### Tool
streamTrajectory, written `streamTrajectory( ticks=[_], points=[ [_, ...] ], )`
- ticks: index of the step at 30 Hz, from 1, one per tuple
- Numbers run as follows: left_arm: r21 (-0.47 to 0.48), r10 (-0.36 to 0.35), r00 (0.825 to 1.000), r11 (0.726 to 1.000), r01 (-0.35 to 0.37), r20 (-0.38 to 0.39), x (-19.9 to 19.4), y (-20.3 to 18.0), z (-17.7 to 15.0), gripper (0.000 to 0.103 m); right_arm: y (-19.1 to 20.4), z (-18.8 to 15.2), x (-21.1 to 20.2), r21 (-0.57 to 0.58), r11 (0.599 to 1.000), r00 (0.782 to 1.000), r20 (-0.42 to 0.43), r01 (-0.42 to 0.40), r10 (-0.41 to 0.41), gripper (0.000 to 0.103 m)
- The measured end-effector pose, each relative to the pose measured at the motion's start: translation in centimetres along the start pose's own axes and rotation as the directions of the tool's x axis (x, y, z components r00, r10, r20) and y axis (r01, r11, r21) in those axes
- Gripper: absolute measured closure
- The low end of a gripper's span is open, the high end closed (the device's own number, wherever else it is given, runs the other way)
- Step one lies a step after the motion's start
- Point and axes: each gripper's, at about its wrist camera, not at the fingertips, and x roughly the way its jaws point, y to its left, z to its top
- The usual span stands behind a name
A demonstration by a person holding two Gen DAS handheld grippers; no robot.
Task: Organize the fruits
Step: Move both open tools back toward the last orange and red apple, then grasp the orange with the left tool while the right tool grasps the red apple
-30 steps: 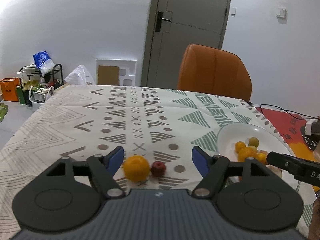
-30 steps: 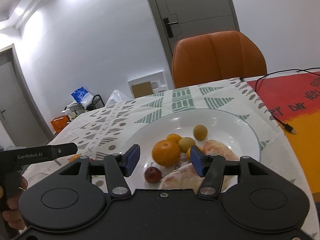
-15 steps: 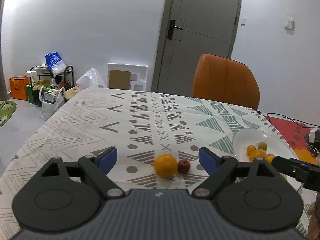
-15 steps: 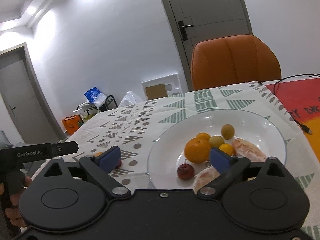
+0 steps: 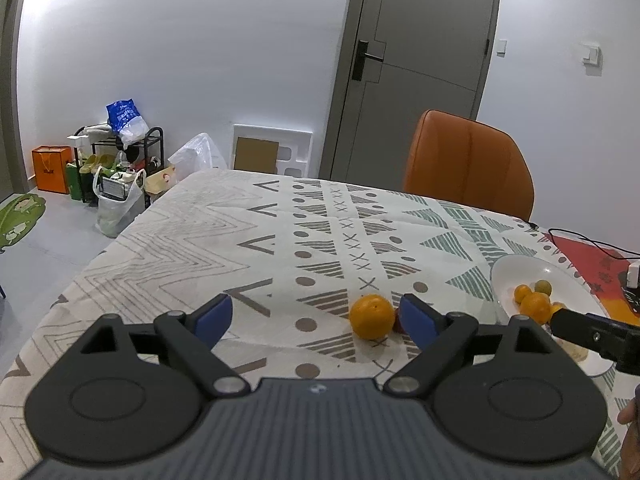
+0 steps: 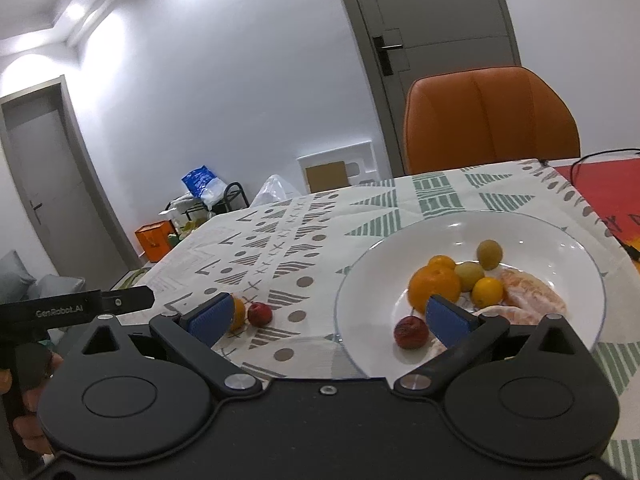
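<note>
Your left gripper (image 5: pixel 316 318) has just spread its jaws wide and grips nothing; an orange (image 5: pixel 371 317) and a small red fruit (image 6: pixel 259 313) sit touching on the tablecloth (image 5: pixel 200 240). Your right gripper (image 6: pixel 330 318), also just opened wide and empty, hangs over the white plate's (image 6: pixel 560 236) near rim, where more fruit is heaped.

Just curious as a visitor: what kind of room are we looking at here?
Most likely a dining corner in someone's home: a table under a patterned tablecloth, an orange chair pulled up to it, and a shoe rack with bags by the wall.
</note>
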Motion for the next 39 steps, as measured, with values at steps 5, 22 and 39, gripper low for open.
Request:
streamTrajectory(
  ticks=[5,22,39],
  points=[
    [-0.011,-0.01,1.0,1.0,0.01,-0.006,0.0,0.6,-0.4,0.014,1.3,-0.2,0.5,-0.048,0.999,1.0,-0.016,-0.016,0.015,0.003],
    [-0.043,-0.077,0.996,0.996,0.075,-0.042,2.1,0.0,-0.5,0.031,3.7,0.0,4.0,-0.074,0.994,0.992,-0.107,-0.078,0.07,0.045],
    [-0.07,-0.138,0.983,0.989,0.13,-0.124,6.5,-1.3,-0.7,0.049,2.9,0.4,7.6,-0.061,0.993,0.977,-0.191,-0.105,0.091,0.062]
  ],
)
